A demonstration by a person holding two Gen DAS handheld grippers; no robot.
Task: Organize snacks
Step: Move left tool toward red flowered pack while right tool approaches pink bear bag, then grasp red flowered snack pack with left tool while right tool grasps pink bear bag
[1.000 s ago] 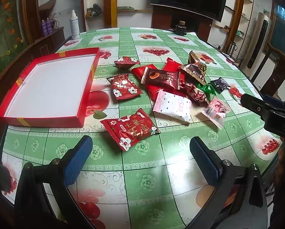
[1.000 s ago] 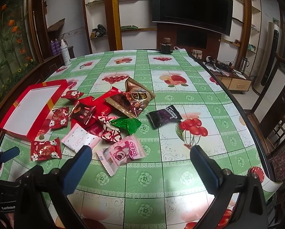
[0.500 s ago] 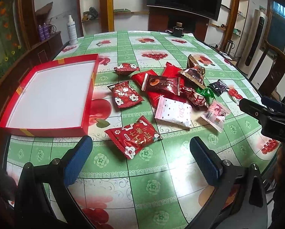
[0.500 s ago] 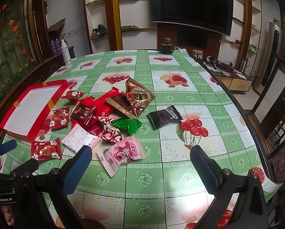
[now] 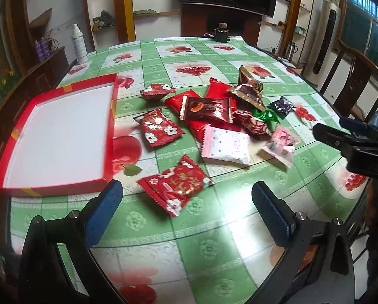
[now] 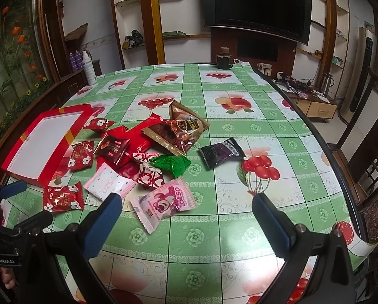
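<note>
A shallow box (image 5: 60,136) lies on the table (image 5: 201,240), left of a heap of snack packets (image 5: 222,111). One flowered packet (image 5: 175,186) sits nearest the camera, just right of the box's near corner. Right of the heap lies the Lotso packet (image 6: 163,204) (well apart from the box), and behind it a dark packet (image 6: 220,153). A bottle (image 6: 89,68) stands at the far left edge.

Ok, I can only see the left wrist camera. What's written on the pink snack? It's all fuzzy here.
Observer: The right wrist view shows "lotso" and a pink bear on the pink packet.
Operator: Is the purple one touching the green one?
Observer: No, the dark purple packet lies apart from the green packet, with tablecloth between them.
Operator: Is my other grabber holding anything?
Observer: No, the right hand-held gripper is open, with nothing between its fingers.
</note>
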